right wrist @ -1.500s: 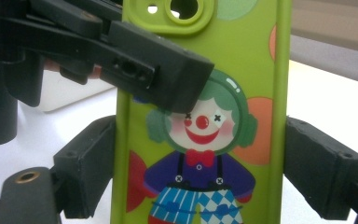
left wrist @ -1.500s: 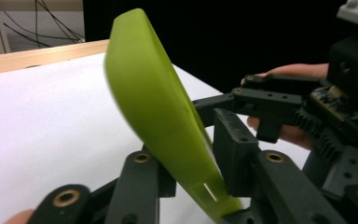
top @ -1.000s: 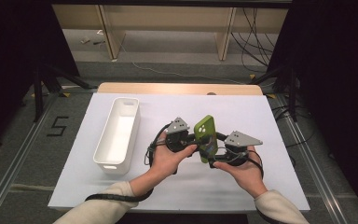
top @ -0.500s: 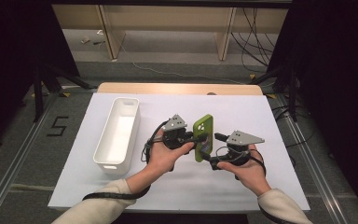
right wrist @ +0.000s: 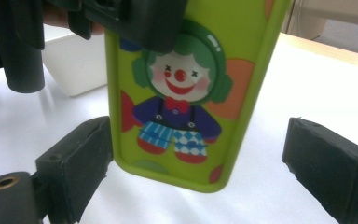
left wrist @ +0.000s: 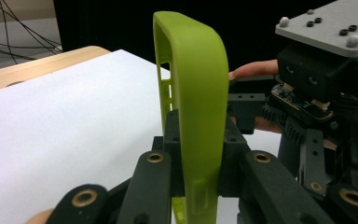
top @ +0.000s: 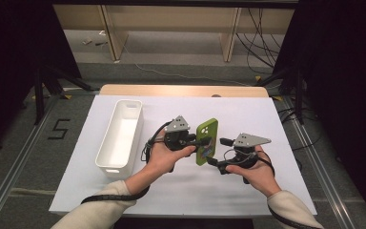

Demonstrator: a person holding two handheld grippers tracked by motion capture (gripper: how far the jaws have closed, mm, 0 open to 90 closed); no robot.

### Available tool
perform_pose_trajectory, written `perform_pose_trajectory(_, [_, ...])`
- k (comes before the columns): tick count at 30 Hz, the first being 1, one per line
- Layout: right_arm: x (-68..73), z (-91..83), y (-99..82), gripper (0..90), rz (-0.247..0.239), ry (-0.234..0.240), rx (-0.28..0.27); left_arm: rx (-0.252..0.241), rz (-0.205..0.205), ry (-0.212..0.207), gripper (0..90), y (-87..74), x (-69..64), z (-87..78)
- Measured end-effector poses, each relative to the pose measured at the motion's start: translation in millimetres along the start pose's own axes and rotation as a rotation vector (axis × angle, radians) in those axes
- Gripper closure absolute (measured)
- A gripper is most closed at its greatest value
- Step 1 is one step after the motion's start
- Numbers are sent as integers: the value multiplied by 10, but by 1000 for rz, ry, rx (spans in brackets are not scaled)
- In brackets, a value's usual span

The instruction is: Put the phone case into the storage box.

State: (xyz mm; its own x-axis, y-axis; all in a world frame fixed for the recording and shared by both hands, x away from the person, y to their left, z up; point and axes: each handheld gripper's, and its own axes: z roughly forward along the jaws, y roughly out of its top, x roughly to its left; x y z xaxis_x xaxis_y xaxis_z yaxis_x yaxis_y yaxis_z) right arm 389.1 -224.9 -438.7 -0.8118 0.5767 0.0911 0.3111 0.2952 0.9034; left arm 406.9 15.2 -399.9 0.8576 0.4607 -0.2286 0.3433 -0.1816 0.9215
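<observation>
While left tool (top: 196, 141) clamps green phone case (top: 206, 141): right tool (top: 218, 164) newly let go, wide open, drawn back.

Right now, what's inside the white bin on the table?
The white bin looks empty in the high view: bare white floor. The strip just inside its near wall is hidden. The green phone case is outside it.

phone case (right wrist: 186, 93) top cut off, clown hair covered

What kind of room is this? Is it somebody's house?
Probably not a house; it looks like a lab or workshop set up for recording. A table covered in white stands between dark curtains, loose cables trail over the floor behind, and a number five is marked on the floor.
</observation>
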Motion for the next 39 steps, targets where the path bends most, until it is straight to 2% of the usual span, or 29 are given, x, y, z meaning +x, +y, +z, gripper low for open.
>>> perform_pose_trajectory(12, [-84, 11, -46, 123, 7, 20, 23, 8, 46, -45, 779, -5, 23, 15])
perform_pose_trajectory(19, [-82, 34, -54, 137, -10, 41, 37, 14, 80, -92, 780, 3, 9, 26])
perform_pose_trajectory(24, [-87, 50, -61, 152, -18, 71, 35, 14, 108, -122, 780, 5, -5, 43])
perform_pose_trajectory(28, [-94, 58, -58, 166, -28, 91, 23, 14, 114, -139, 780, 2, -22, 59])
perform_pose_trajectory(32, [-95, 60, -55, 231, -30, 102, 12, 15, 120, -147, 781, -2, -28, 70])
perform_pose_trajectory(36, [-90, 58, -50, 355, -21, 129, 0, 7, 122, -142, 782, 1, -15, 68])
perform_pose_trajectory(39, [-98, 54, -54, 406, -9, 140, 6, -1, 119, -136, 782, 3, -6, 57])
